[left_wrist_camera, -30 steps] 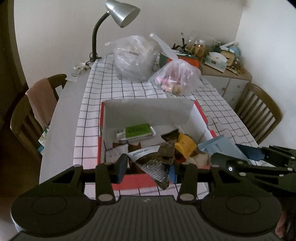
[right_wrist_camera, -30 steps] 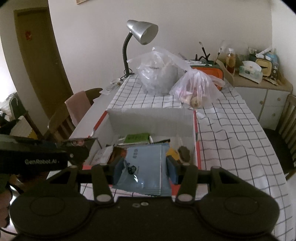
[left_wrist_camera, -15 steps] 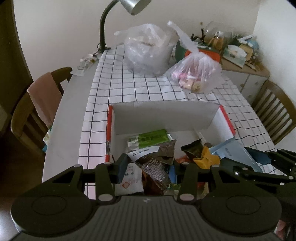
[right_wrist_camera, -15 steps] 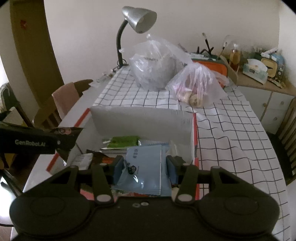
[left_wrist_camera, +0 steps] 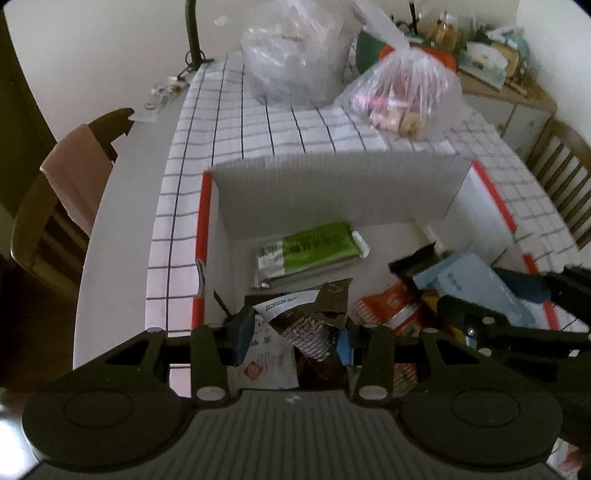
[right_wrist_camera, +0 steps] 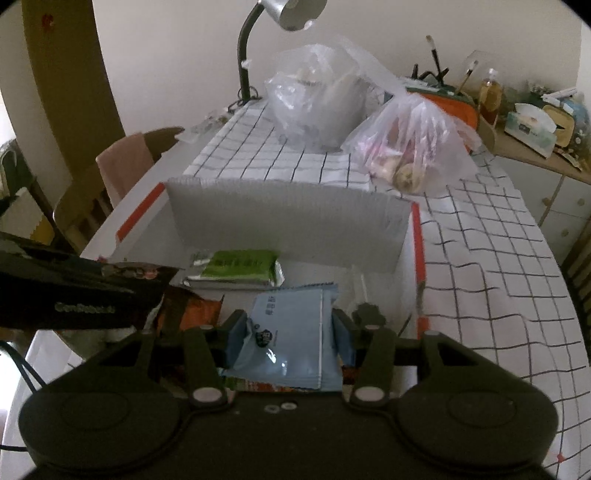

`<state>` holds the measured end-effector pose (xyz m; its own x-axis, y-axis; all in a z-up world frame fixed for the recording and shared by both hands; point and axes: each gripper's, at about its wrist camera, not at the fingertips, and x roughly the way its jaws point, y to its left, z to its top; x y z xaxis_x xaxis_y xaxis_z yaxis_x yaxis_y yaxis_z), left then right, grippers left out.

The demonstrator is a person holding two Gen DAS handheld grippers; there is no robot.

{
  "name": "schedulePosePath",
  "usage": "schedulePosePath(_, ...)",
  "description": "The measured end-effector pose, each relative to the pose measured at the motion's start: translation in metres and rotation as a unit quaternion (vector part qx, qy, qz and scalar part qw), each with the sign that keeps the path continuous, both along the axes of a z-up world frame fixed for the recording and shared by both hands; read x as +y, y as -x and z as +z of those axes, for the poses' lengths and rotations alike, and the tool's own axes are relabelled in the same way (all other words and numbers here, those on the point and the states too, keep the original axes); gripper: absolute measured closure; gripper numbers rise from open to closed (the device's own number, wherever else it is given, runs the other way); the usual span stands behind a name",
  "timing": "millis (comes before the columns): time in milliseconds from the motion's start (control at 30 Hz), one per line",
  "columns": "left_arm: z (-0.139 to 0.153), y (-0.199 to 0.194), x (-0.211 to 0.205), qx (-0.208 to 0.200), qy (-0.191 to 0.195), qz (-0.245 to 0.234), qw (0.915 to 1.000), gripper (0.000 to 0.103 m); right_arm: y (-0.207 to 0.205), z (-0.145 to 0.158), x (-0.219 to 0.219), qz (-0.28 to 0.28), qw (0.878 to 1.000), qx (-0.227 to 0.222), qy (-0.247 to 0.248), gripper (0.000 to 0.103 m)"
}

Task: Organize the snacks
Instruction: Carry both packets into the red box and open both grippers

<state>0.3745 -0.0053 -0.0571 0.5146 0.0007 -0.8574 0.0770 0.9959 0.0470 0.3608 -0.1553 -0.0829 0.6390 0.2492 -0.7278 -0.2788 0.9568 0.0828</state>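
**Both grippers hold packets over the snack box**

Dining table with a white grid-check cloth [right_wrist_camera: 480, 266], a gooseneck lamp [right_wrist_camera: 258, 33] and two clear plastic bags [left_wrist_camera: 295, 55] at the far end, wooden chairs around. An open white box with red edges [left_wrist_camera: 201, 236] sits on the cloth, far flap standing upright.

Left gripper [left_wrist_camera: 295, 332] fingers pinch a dark brown packet [left_wrist_camera: 314, 317] with a white date strip; its long axis runs forward along the fingers, top end pointing into the box. Lower part hidden behind the gripper body.

Right gripper [right_wrist_camera: 288, 328] fingers are clamped on a pale blue packet [right_wrist_camera: 291, 332], long axis also running forward along the fingers, serrated top edge pointing at the far flap. It hangs over the near right part of the box.

Ahead of both fingertips a green packet [left_wrist_camera: 314, 247] lies flat on the box floor, long axis crosswise. An orange-red packet [left_wrist_camera: 391, 306] lies right of the left fingers, partly covered. More wrappers lie under the fingers; print unreadable. Lamp head cut off in the left view; far clutter blurred.
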Motion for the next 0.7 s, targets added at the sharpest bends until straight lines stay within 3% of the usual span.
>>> schedulePosePath(400,-0.020,0.003,-0.003,0.017,-0.013,-0.007,0.9997,0.058,0.001,-0.008,0.005,-0.001,1.000,0.012,0.006,0.050)
schedulePosePath(533,-0.018,0.005,-0.003,0.016,-0.004,-0.008,0.9998,0.057,0.004,-0.006,0.004,-0.004,1.000,0.010,0.001,0.040)
schedulePosePath(700,-0.009,0.010,-0.003,0.010,0.006,-0.009,0.9999,0.056,0.010,0.002,0.002,-0.007,1.000,0.003,-0.007,0.036)
